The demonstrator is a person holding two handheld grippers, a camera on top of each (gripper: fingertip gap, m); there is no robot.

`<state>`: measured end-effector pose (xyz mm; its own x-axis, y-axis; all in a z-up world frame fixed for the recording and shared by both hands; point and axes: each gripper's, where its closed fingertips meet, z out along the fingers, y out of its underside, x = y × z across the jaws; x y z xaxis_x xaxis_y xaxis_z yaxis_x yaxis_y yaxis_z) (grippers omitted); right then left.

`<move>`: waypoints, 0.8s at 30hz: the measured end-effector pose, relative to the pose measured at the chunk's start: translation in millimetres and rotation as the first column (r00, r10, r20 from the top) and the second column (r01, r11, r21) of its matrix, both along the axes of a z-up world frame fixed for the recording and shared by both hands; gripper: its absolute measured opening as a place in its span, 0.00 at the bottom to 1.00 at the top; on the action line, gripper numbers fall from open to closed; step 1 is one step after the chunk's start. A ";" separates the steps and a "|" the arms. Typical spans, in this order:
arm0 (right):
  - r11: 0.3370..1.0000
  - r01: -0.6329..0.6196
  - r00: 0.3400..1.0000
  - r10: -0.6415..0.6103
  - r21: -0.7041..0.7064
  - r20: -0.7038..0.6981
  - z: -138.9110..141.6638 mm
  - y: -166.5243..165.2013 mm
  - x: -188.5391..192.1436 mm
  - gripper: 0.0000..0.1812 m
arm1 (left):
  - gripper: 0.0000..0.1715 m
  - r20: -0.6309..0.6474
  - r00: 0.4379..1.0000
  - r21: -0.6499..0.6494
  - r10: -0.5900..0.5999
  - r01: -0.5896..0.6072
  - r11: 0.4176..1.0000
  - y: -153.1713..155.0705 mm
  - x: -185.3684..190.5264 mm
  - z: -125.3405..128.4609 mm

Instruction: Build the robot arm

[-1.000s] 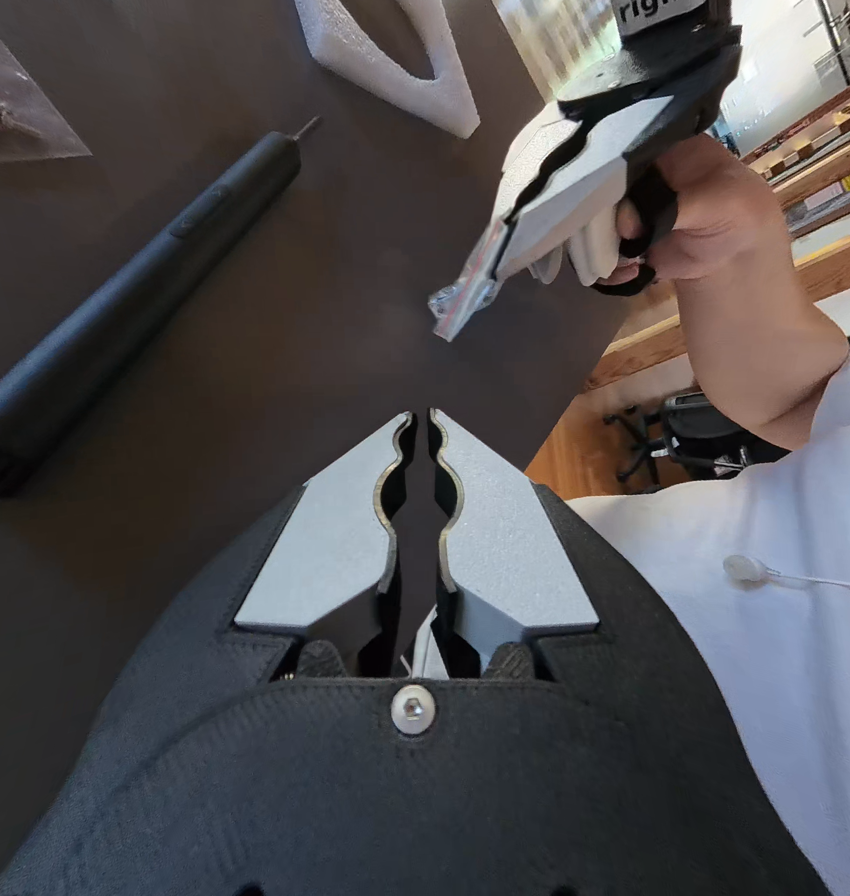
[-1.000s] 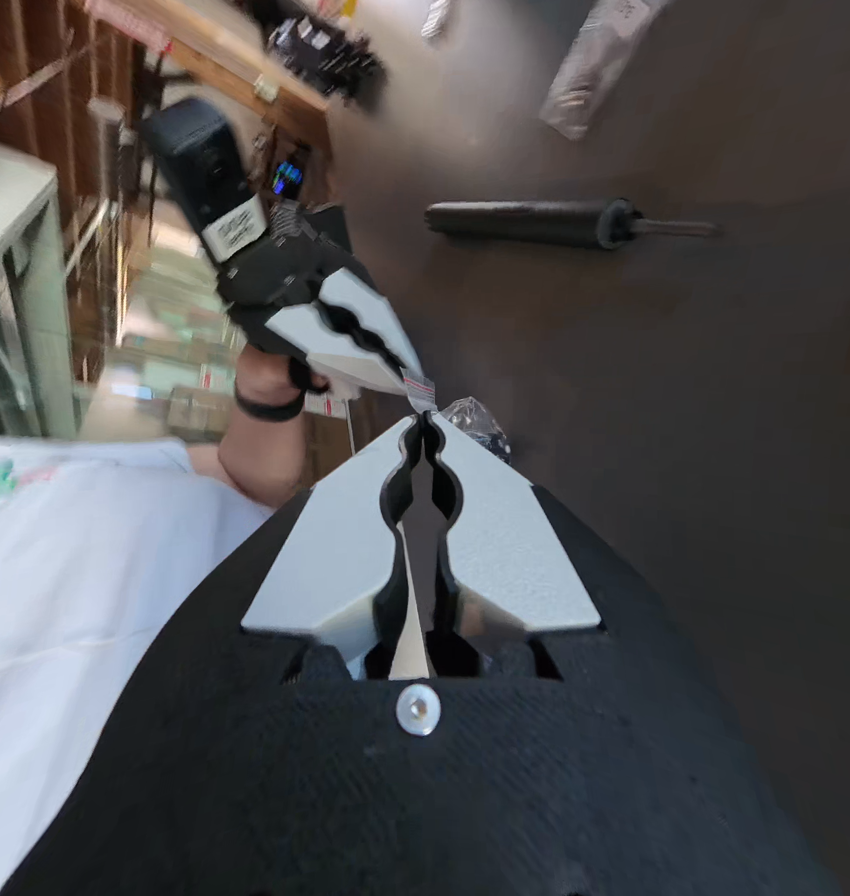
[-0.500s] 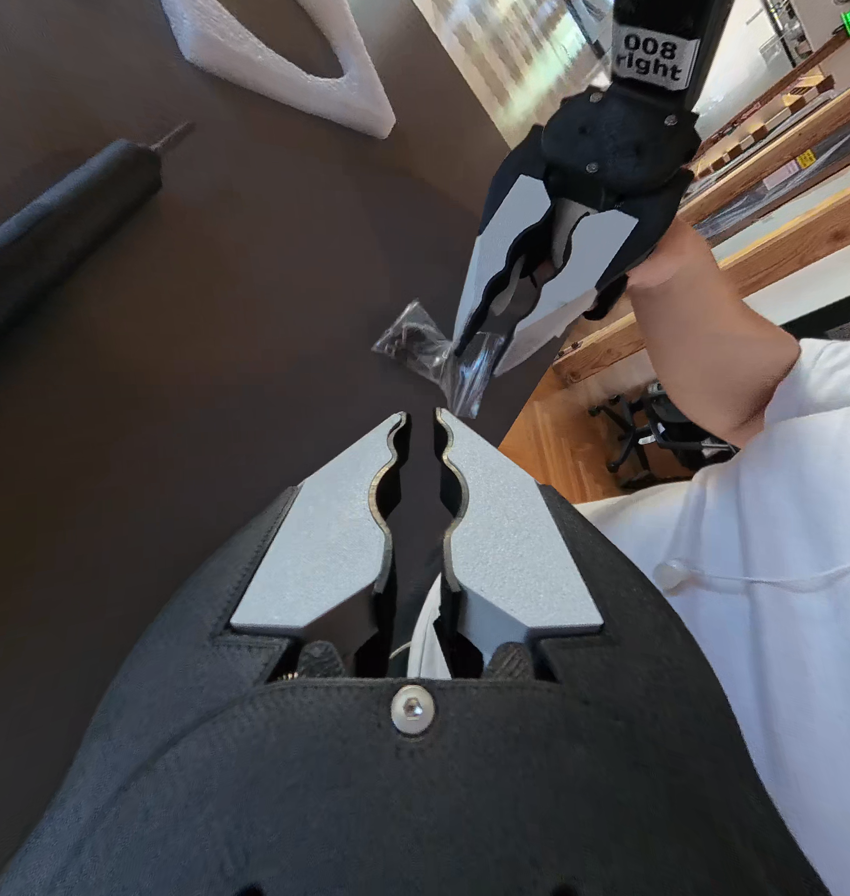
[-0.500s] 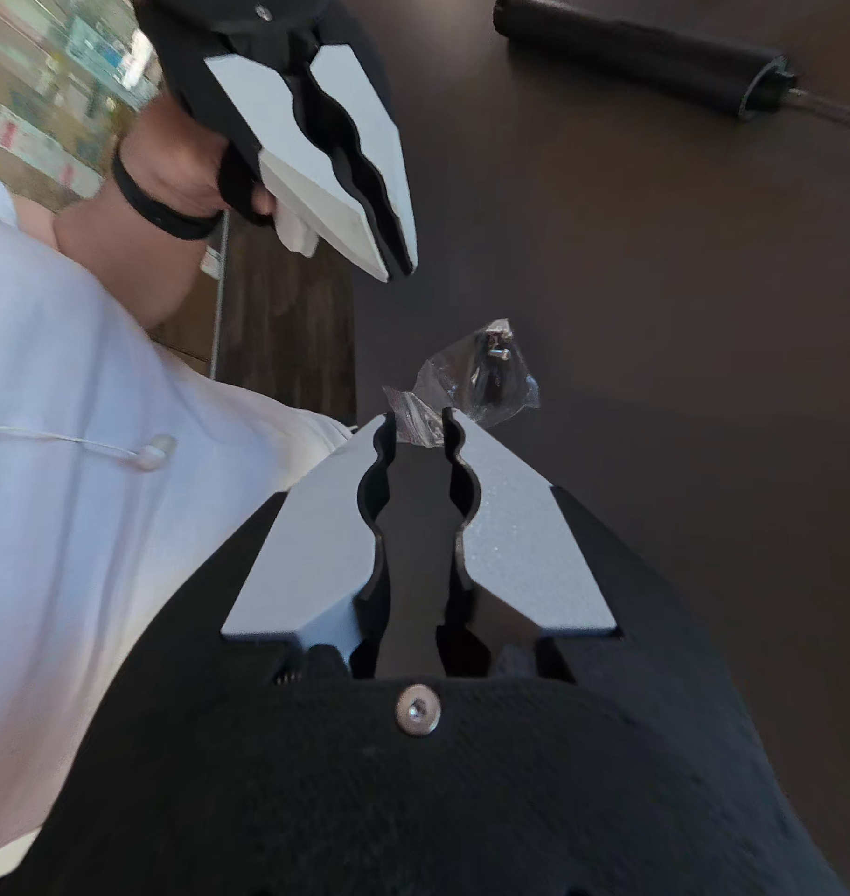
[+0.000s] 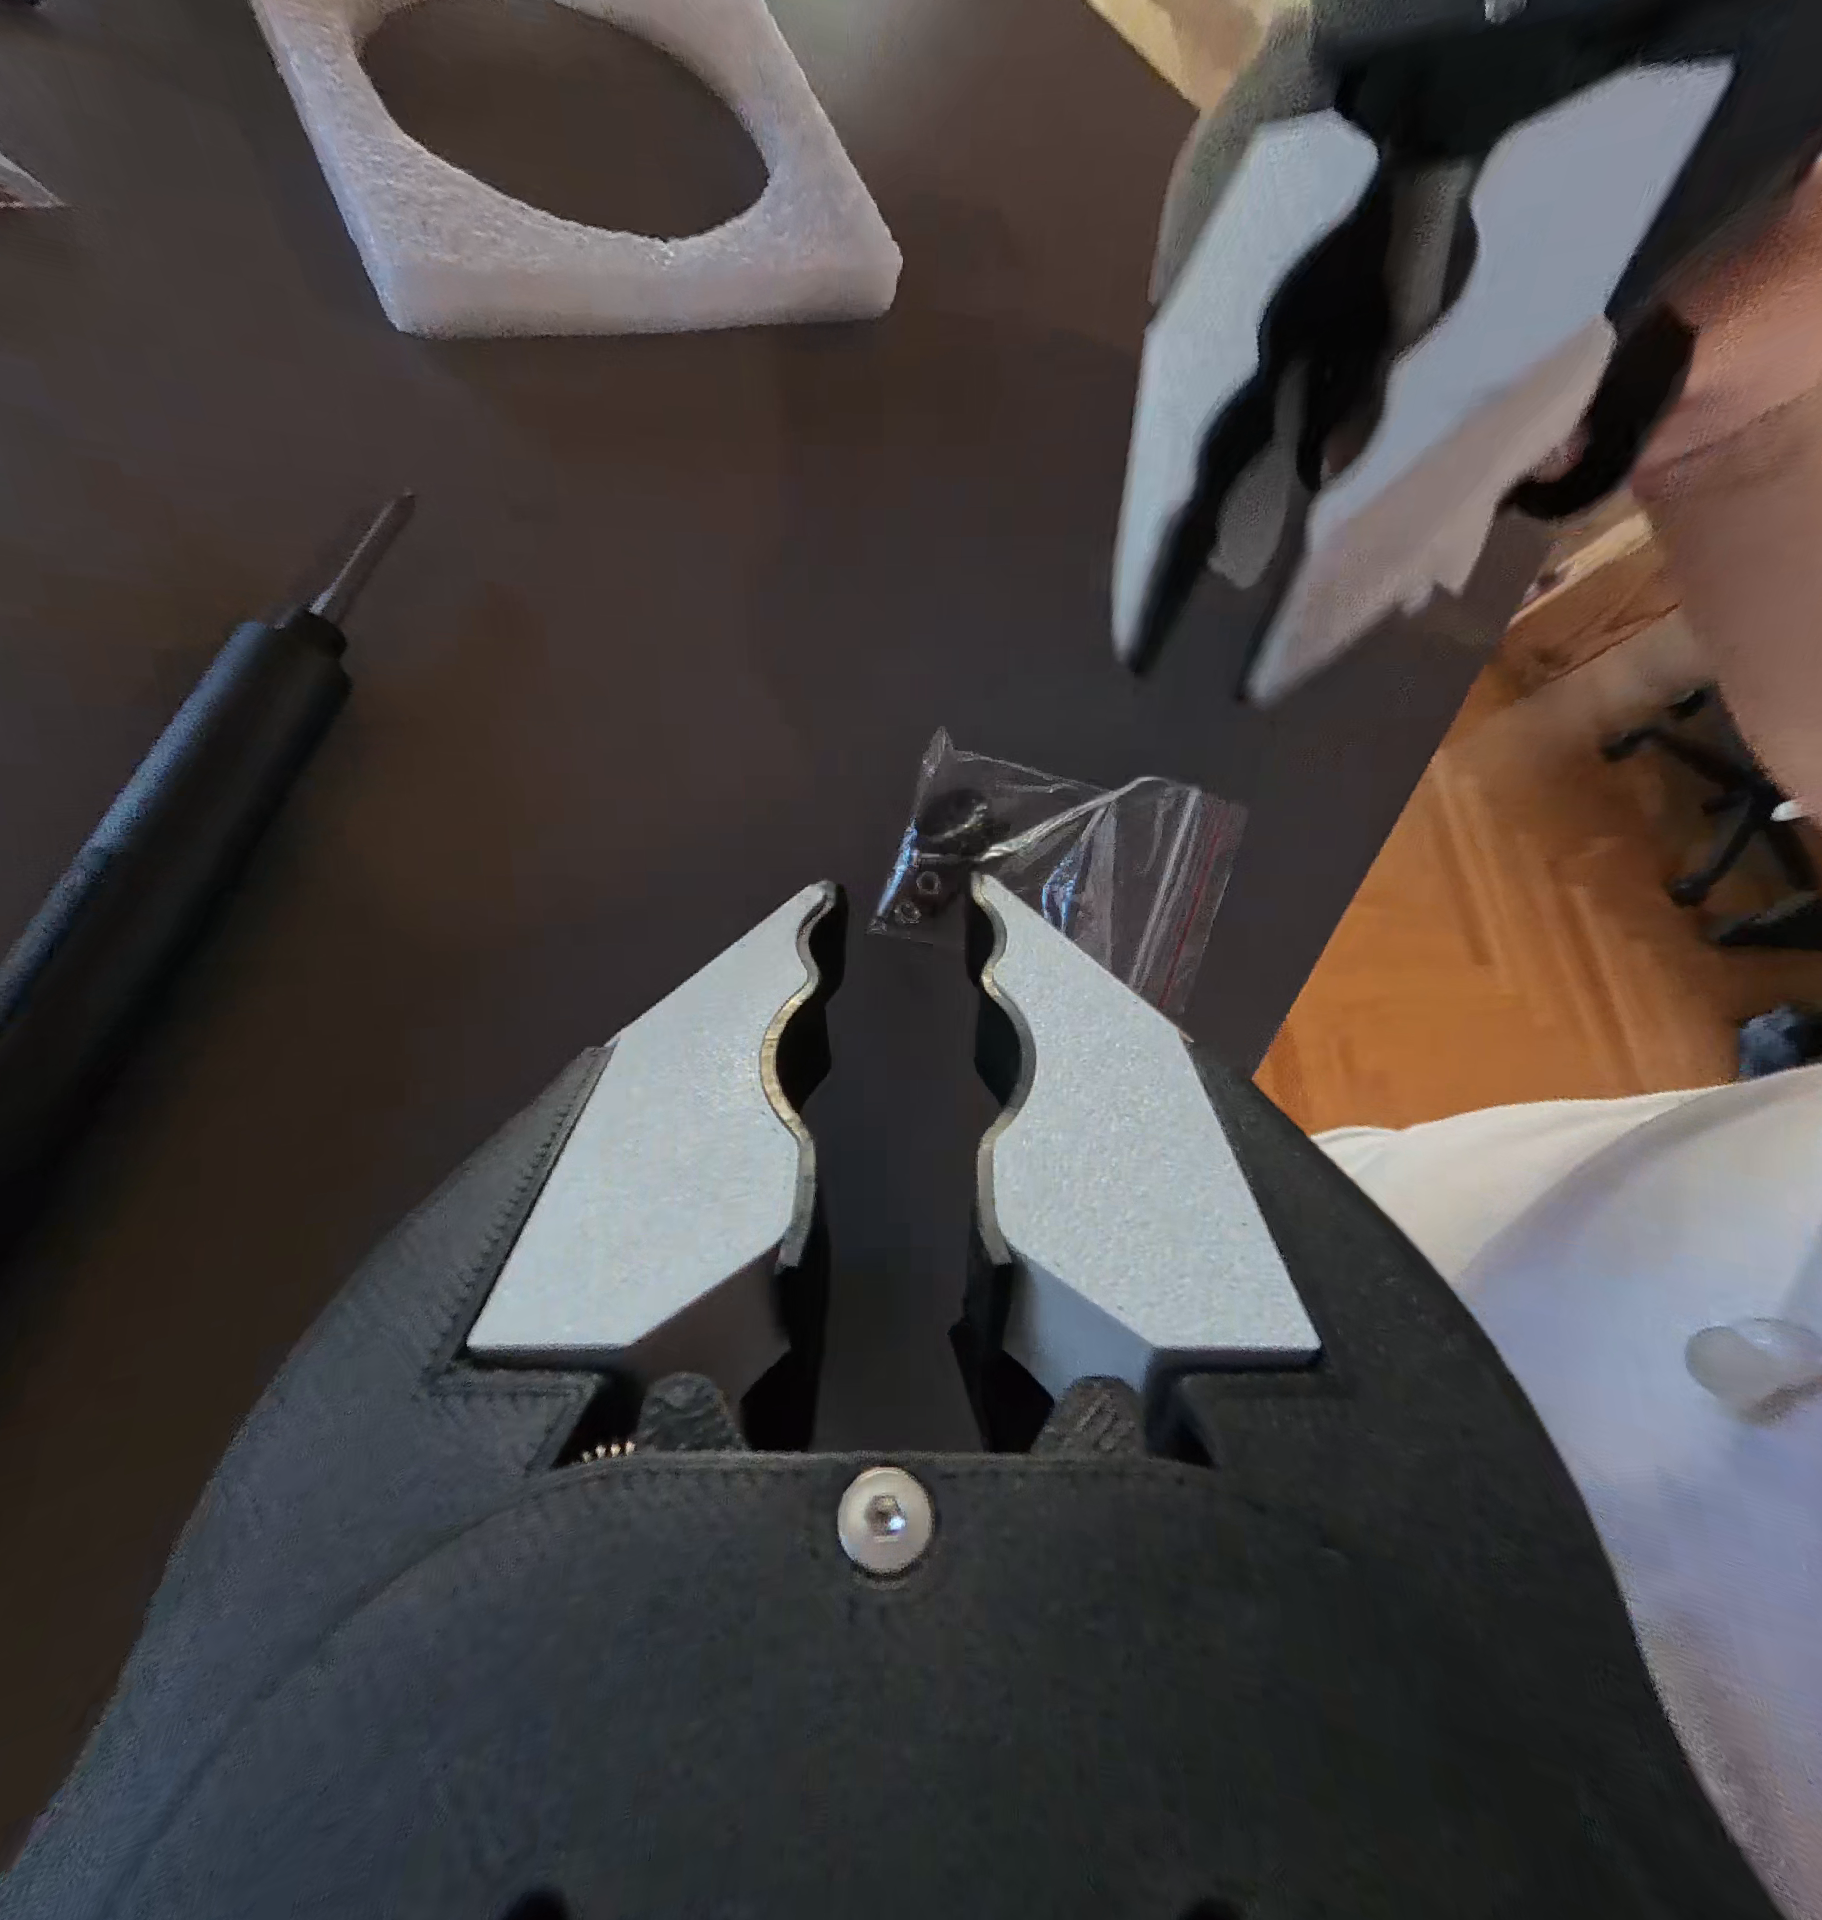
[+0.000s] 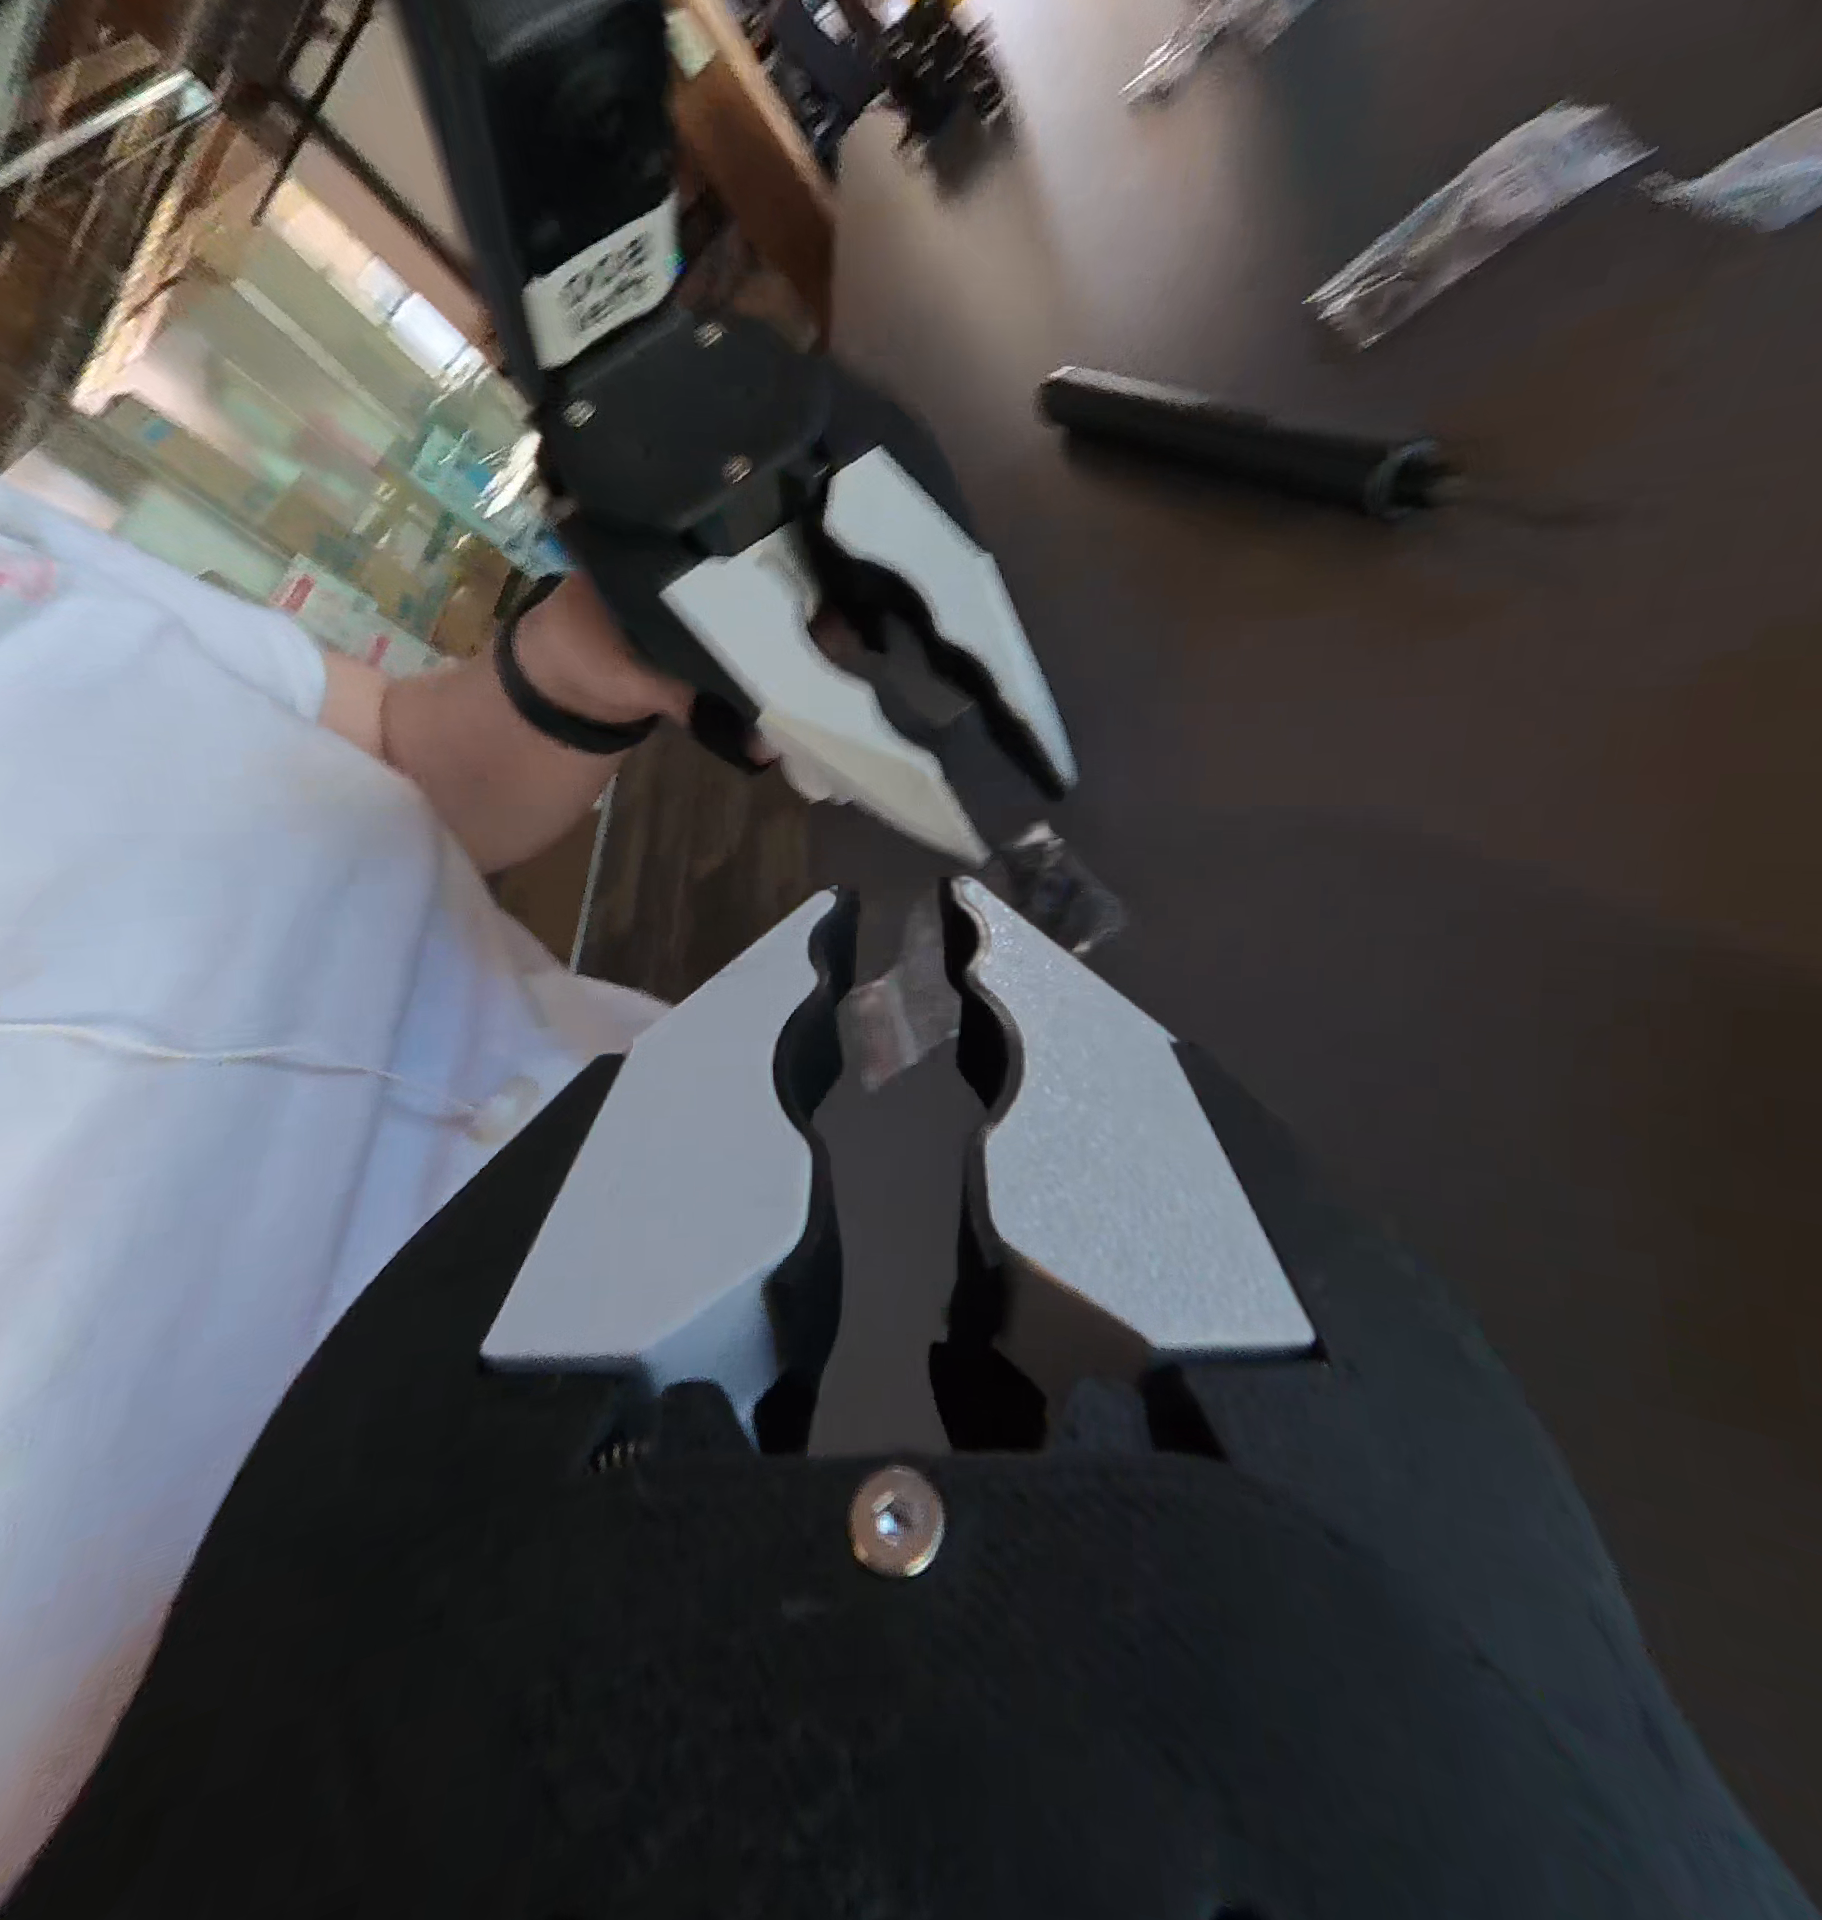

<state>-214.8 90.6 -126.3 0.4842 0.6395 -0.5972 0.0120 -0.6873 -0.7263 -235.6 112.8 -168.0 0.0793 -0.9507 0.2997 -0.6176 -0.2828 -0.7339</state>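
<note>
A small clear zip bag (image 5: pixel 1083 873) with black screws lies on the dark table near its edge. My left gripper (image 5: pixel 902 894) is open, its tips just at the bag's near end, and the right finger overlaps the bag. My right gripper (image 5: pixel 1198 670) hangs open and empty above the bag, blurred. In the right wrist view my right gripper (image 6: pixel 899 894) is open, and the bag (image 6: pixel 902 997) shows through the gap below it. The left gripper (image 6: pixel 1026 821) is open over the bag's far end.
A black electric screwdriver (image 5: pixel 159 810) lies to the left and also shows in the right wrist view (image 6: pixel 1229 436). A white foam frame (image 5: pixel 616 260) lies farther back. More clear bags (image 6: pixel 1478 218) lie at the far side. The table edge (image 5: pixel 1354 935) is close by on the right, with a person's white shirt (image 5: pixel 1665 1351) beside it. My right fingertips sit around 6 centimetres from my left ones. It is some 10 centimetres from my left tips to the black electric screwdriver (image 5: pixel 159 810).
The right gripper opened, let go of the bag and lifted away. The bag now lies on the table. The left gripper opened wider and moved to the bag.
</note>
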 end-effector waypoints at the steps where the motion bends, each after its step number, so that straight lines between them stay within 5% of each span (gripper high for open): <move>1: 0.999 0.042 0.999 -0.042 0.008 0.018 -2.8 7.6 4.9 0.09 | 0.13 -0.010 1.000 0.023 -0.008 0.008 1.000 -0.7 0.6 -1.7; 9: 0.994 -0.042 0.943 0.007 0.098 0.332 -41.7 11.0 -7.9 0.10 | 0.15 -0.009 1.000 0.131 -0.013 0.014 0.991 -2.7 3.0 -3.0; 20: 0.970 -0.129 0.855 0.003 0.208 0.518 -46.4 10.8 -1.7 0.08 | 0.14 -0.022 1.000 0.230 -0.013 0.018 0.973 -3.5 1.5 -4.7; 24: 0.973 -0.120 0.873 0.009 0.197 0.487 -45.7 10.2 -1.2 0.06 | 0.12 -0.027 0.999 0.232 -0.023 0.029 0.972 -2.3 1.4 -4.8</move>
